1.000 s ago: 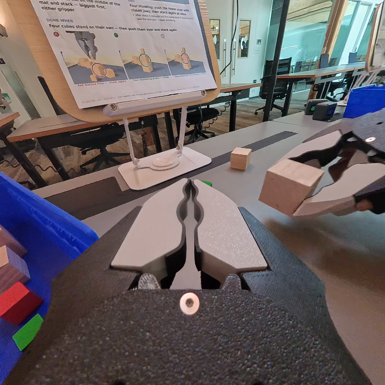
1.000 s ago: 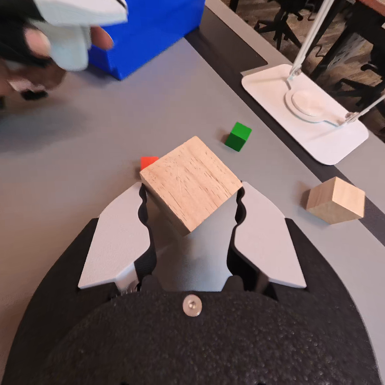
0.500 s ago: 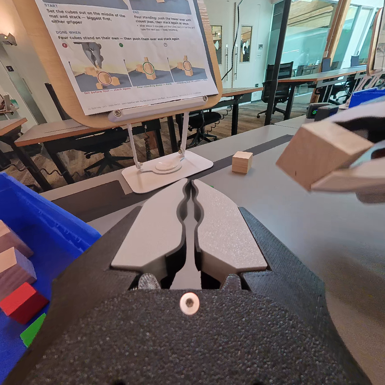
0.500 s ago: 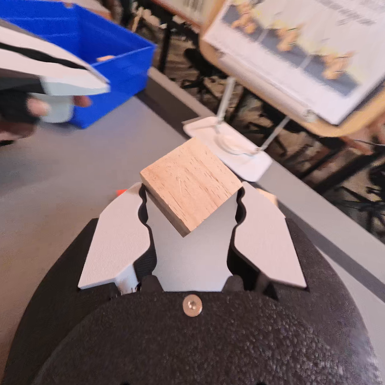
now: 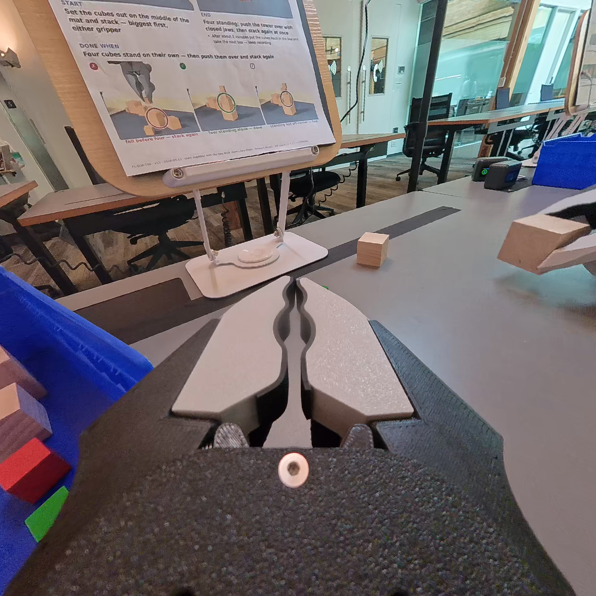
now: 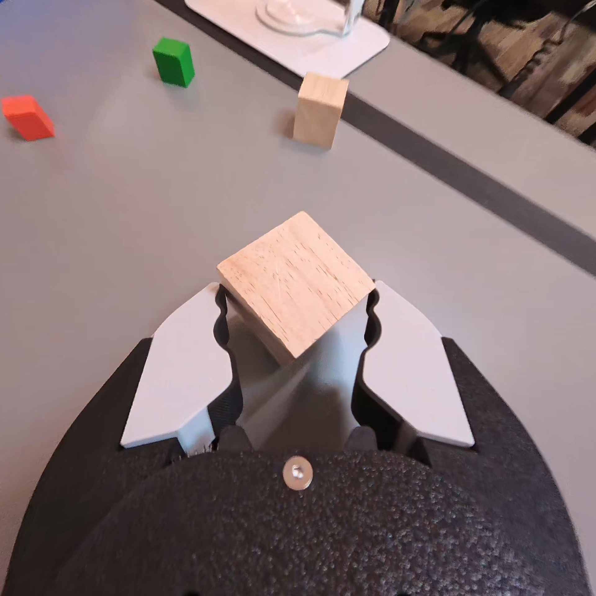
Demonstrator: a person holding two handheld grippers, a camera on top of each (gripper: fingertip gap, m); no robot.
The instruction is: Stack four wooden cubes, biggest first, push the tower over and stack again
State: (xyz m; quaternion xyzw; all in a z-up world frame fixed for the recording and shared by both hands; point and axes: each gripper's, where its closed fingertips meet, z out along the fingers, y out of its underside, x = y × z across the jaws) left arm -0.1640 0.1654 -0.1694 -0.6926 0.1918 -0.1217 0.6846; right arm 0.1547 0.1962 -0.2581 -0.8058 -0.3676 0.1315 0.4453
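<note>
Since the earlier frame the right gripper (image 6: 295, 287) has tipped from facing the document stand down toward the grey table (image 6: 161, 209), carrying the large wooden cube (image 6: 295, 283). The cube sits cornerwise, two opposite corners wedged against the pads, so it hangs clear above the table. Beyond it stand a small wooden cube (image 6: 319, 109), a green block (image 6: 174, 61) and a red block (image 6: 27, 116). The left gripper (image 5: 295, 283), fingers together and empty, waits beside the blue bin (image 5: 64, 348)
</note>
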